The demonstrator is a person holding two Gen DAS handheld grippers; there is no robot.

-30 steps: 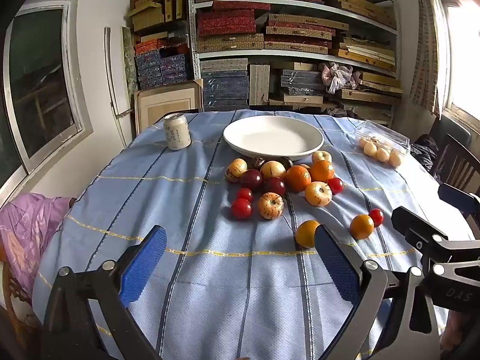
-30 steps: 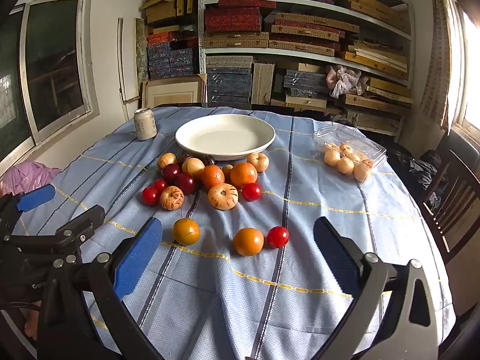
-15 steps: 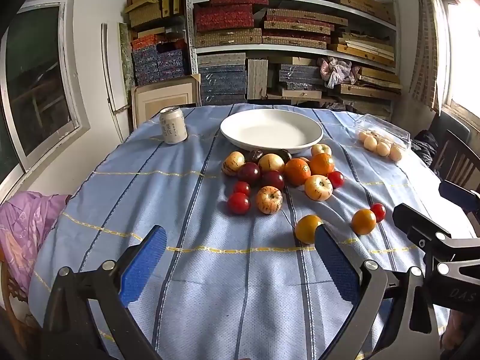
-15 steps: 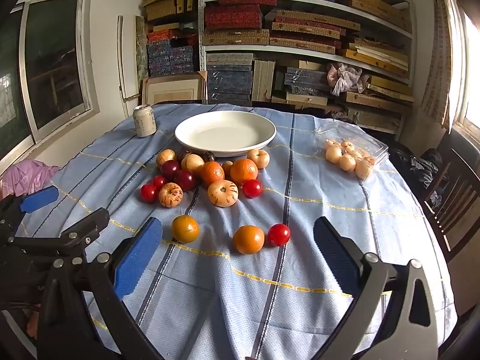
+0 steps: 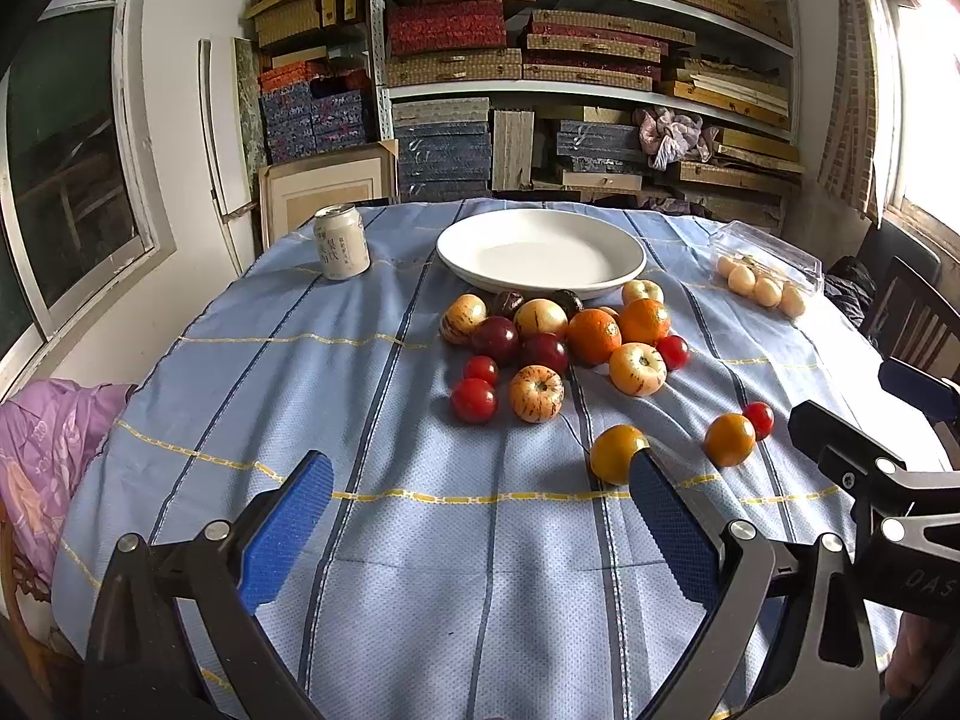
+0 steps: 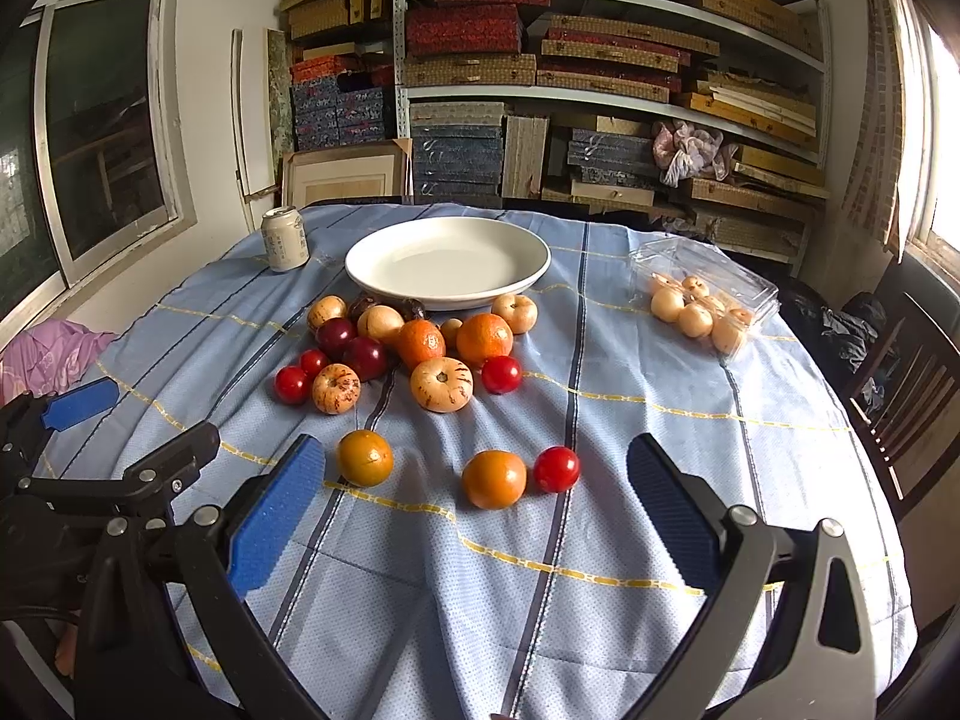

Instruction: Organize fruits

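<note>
While hovering above the near edge of the blue striped tablecloth (image 5: 372,420), left gripper (image 5: 480,519) spread wide, gripping nothing; right gripper (image 6: 477,501) likewise gaping and empty, low over the cloth; a loose orange (image 6: 365,457) just beyond its left pad, a second orange (image 6: 494,479) touching a cherry tomato (image 6: 556,468) ahead between the fingers; main heap of fruit (image 6: 414,348) (striped apples, oranges, dark plums, tomatoes) lying further back on the cloth, pressed up against the near rim of the empty white plate (image 6: 447,261); drink can (image 6: 285,239) upright left of the plate; clear clamshell box (image 6: 702,294) of pale round fruit open to the right, well apart from the heap.
</note>
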